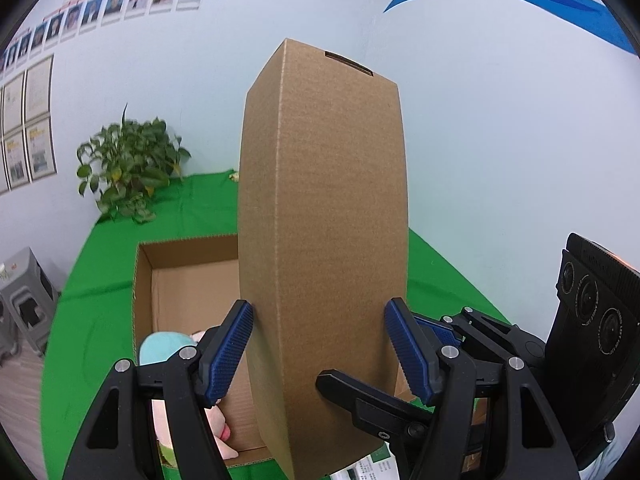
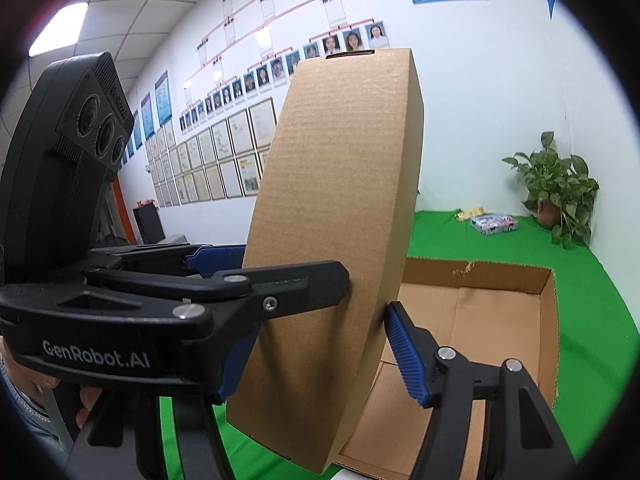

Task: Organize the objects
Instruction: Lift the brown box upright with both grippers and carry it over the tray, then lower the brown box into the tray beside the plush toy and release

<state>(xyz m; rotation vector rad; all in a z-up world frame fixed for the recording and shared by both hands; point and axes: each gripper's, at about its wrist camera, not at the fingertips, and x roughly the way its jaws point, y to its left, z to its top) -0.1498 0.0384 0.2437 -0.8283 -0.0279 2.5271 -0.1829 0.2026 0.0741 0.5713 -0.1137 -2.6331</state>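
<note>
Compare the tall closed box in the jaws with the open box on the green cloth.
The tall closed box stands upright and narrow, gripped by both grippers; the open box is wide, low and rests on the green cloth. The tall box is sealed; the open box shows its inside, holding soft toys. Both are plain brown cardboard.

Left tool (image 1: 318,350) clamps upright cardboard lid (image 1: 324,200) — open box (image 1: 176,272) behind
</note>
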